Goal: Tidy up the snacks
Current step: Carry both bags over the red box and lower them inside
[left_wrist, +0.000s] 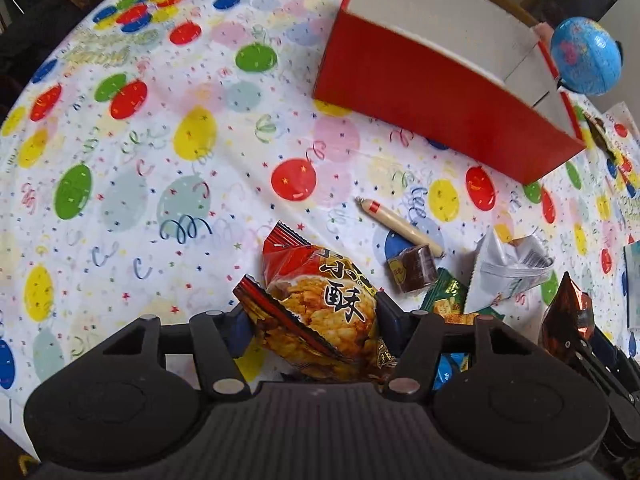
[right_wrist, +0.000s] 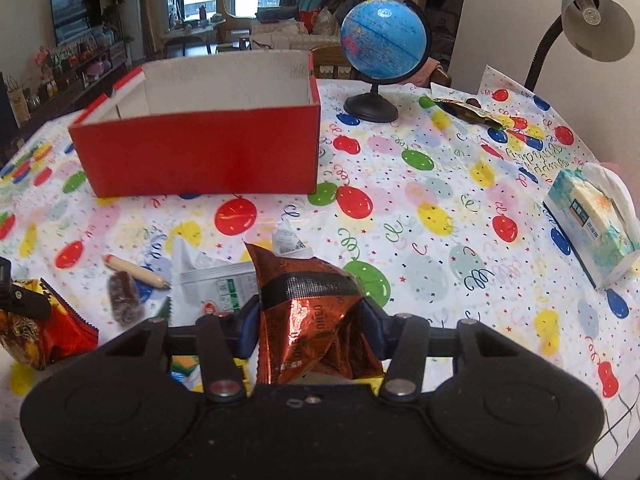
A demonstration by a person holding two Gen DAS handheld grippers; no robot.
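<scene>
Left tool [left_wrist: 316,316] is clamped on a red and orange crisp bag [left_wrist: 320,304], held just above the worktop [left_wrist: 160,160]. To its right lie a sausage stick [left_wrist: 400,222], a brown wrapped sweet [left_wrist: 412,270] and a white packet [left_wrist: 504,272], near one another. Red box [right_wrist: 200,160] stands open beyond them. Right tool [right_wrist: 310,324] is clamped on a copper foil Oreo packet [right_wrist: 312,312]. Globe [right_wrist: 384,44] and tissue box [right_wrist: 592,224] stand further right.

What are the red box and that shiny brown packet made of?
The red box looks like cardboard: matte red outside, plain whitish inside, with straight folded walls. The brown packet in the right gripper seems to be metallised plastic foil: glossy, coppery, creased, catching bright glints.
</scene>
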